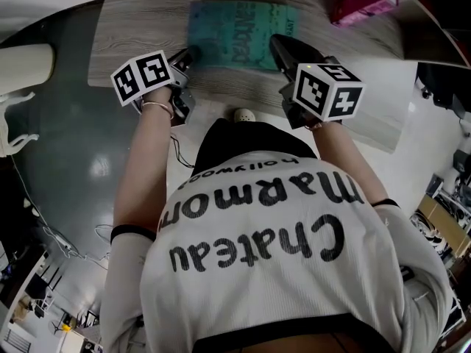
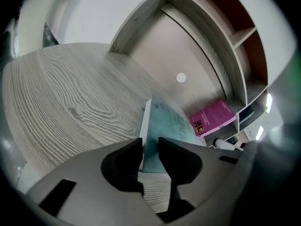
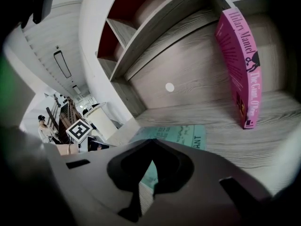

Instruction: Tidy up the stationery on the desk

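A teal book (image 1: 235, 31) lies flat on the wooden desk (image 1: 140, 28), its cover up. My left gripper (image 1: 193, 52) is at the book's near left corner. In the left gripper view the teal book (image 2: 164, 126) has its white page edge and cover filling the gap of my left gripper (image 2: 149, 147), with both pads against it. My right gripper (image 1: 280, 46) hovers at the book's near right corner, shut and empty. In the right gripper view my right gripper (image 3: 151, 164) has its tips meeting over the teal book (image 3: 181, 135).
A pink book (image 3: 242, 65) stands upright in the shelf unit (image 3: 155, 32) behind the desk, to the right of the teal book. That pink book (image 1: 364, 2) shows at the top right of the head view. The desk's rounded left edge drops to a dark floor.
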A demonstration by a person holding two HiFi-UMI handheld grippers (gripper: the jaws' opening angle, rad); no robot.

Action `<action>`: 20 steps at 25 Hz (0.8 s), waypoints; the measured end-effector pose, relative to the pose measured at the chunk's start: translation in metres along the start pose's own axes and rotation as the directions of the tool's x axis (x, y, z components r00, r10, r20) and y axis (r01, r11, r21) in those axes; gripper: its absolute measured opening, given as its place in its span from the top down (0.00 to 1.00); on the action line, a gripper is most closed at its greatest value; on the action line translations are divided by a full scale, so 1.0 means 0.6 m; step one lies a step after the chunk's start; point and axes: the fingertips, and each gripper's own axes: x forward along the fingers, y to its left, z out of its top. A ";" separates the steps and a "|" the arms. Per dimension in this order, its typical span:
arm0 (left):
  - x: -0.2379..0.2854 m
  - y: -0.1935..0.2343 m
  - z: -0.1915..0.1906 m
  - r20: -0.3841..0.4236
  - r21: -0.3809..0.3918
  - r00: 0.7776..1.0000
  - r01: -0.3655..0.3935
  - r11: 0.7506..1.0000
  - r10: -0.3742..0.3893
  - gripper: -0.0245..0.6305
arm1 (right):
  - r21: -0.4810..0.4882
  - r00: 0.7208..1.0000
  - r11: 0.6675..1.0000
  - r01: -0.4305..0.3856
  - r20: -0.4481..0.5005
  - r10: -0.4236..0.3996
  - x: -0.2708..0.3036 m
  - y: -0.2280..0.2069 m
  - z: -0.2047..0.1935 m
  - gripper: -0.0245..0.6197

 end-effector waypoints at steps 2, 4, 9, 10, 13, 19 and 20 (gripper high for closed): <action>-0.002 -0.003 0.001 -0.002 0.009 1.000 -0.012 1.000 0.012 0.79 | -0.004 1.000 1.000 -0.004 -0.003 0.004 0.001 0.004 0.000 0.94; -0.006 -0.006 0.003 0.007 -0.012 1.000 -0.005 1.000 0.005 0.81 | -0.005 1.000 1.000 -0.007 -0.003 0.007 0.003 0.009 -0.001 0.94; -0.018 -0.025 0.015 0.038 -0.035 0.999 0.028 0.999 -0.026 0.84 | 0.010 1.000 1.000 -0.012 -0.006 0.012 0.006 0.015 -0.011 0.94; -0.019 -0.031 0.019 0.041 -0.024 0.999 0.029 0.999 -0.028 0.85 | 0.010 1.000 1.000 -0.011 -0.007 0.011 0.006 0.014 -0.012 0.94; -0.021 -0.052 0.033 0.048 -0.003 0.998 0.032 0.999 -0.031 0.87 | 0.015 1.000 1.000 -0.010 -0.001 0.010 0.004 0.013 -0.009 0.94; -0.026 -0.081 0.046 0.052 0.005 0.997 0.051 0.999 -0.051 0.91 | 0.011 1.000 1.000 0.001 0.019 -0.001 -0.003 0.014 -0.006 0.94; -0.027 -0.084 0.048 0.052 0.005 0.997 0.055 0.998 -0.056 0.92 | 0.003 1.000 1.000 0.002 0.019 -0.002 -0.003 0.016 -0.008 0.94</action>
